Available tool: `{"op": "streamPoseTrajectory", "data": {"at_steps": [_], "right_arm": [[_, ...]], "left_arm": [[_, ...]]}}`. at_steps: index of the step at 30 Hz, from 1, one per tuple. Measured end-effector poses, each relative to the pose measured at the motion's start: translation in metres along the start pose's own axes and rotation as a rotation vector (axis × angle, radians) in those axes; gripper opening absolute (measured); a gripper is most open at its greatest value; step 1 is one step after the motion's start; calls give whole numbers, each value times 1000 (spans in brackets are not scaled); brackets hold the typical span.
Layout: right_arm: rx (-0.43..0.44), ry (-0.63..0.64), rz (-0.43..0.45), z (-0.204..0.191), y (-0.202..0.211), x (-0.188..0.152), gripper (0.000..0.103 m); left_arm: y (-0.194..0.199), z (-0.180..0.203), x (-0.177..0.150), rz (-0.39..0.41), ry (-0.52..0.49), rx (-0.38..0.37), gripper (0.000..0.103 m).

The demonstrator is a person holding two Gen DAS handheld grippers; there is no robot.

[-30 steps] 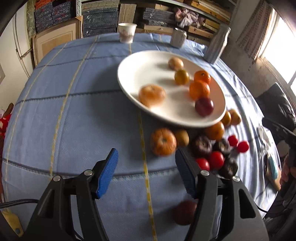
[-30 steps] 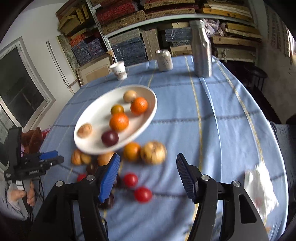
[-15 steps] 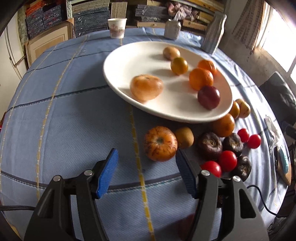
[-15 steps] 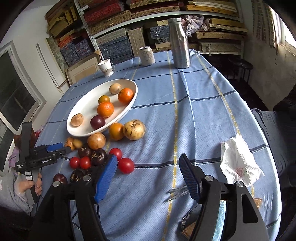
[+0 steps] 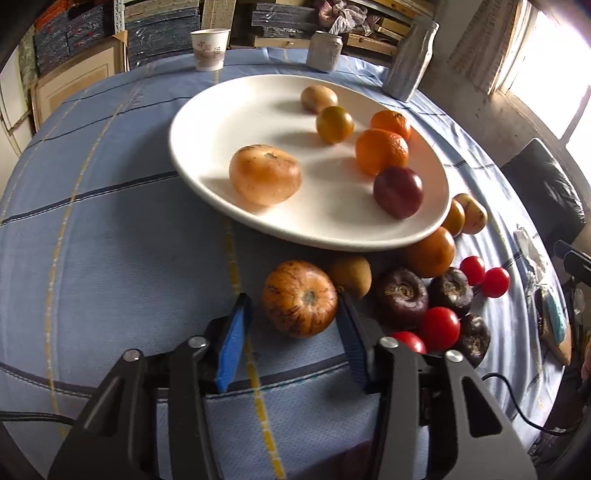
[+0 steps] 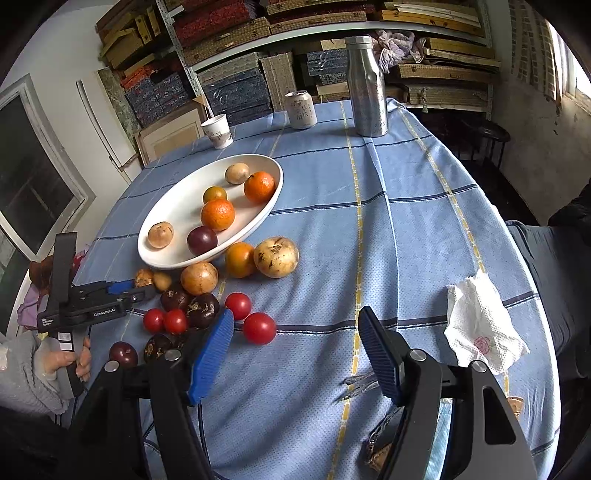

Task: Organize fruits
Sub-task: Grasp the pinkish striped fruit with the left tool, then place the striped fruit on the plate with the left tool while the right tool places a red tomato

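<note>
Tablecloth (image 6: 406, 229) blue, shelves (image 6: 332, 22) behind; left hand-held gripper (image 5: 291, 325) narrowing, unclamped; right (image 6: 295, 354) wide.

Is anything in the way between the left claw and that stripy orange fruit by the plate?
No. The left gripper has its jaws either side of the stripy orange fruit, and they have just been closing. Only a small brown fruit sits close behind it.

The left wrist camera is looking steeply down, close over the white plate (image 5: 207, 122), which is filling the upper middle of its frame. The right wrist camera is sitting farther back, taking in the whole tablecloth (image 6: 406, 229). Both are sharing the plate and paper cup (image 6: 218, 131).
</note>
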State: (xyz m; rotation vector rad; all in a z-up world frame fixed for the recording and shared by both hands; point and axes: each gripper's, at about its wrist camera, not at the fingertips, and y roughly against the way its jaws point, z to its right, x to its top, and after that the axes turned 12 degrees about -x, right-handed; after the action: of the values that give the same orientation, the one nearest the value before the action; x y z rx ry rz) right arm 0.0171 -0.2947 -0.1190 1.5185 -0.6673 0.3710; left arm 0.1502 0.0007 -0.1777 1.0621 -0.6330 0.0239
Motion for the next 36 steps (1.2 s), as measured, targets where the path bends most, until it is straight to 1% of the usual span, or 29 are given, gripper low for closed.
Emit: {"op": "streamPoseTrajectory", "data": {"at_steps": [1,5,8,10,11,14,16,17,20,22,24,27,28,32,34,36], "right_arm": [[-2,-2,0,1,0,-1,71],[2,-10,-6,2,-1,-2,71],[14,22,-17,-6,-5,-3,71],[22,55,-38,-13,-13,-5,71],[34,85,-65,-20,-23,-8,71],[57,142,-109,-35,-41,-13,71],[77,152,-121,-40,-50,-13,65],[82,157,-130,-43,-56,-11,58],[83,164,-135,-47,-63,-8,54],[84,171,-142,-47,-68,-6,47],[77,178,-161,-48,-75,-7,41],[87,172,-161,-48,-80,-8,36],[106,177,-165,-48,-80,-7,30],[120,175,-153,-49,-73,-5,29],[125,161,-118,-47,-64,3,29],[125,171,-65,-50,-54,20,29]], "left_arm": [[1,0,1,1,1,-9,40],[1,1,1,-1,-9,-7,39],[8,1,-4,10,4,6,39],[17,-1,-8,22,17,15,39],[23,-3,-12,33,29,19,39],[39,-7,-21,50,54,37,39],[48,-10,-28,58,67,51,39],[53,-11,-31,62,76,60,39],[63,-15,-40,73,101,71,39],[67,-17,-43,76,112,80,39],[69,-20,-46,76,123,84,39],[68,-19,-44,74,122,84,39],[67,-17,-43,73,118,83,39],[63,-10,-29,75,92,70,39],[63,-8,-18,85,81,60,39],[64,-6,1,107,59,54,39]]}}
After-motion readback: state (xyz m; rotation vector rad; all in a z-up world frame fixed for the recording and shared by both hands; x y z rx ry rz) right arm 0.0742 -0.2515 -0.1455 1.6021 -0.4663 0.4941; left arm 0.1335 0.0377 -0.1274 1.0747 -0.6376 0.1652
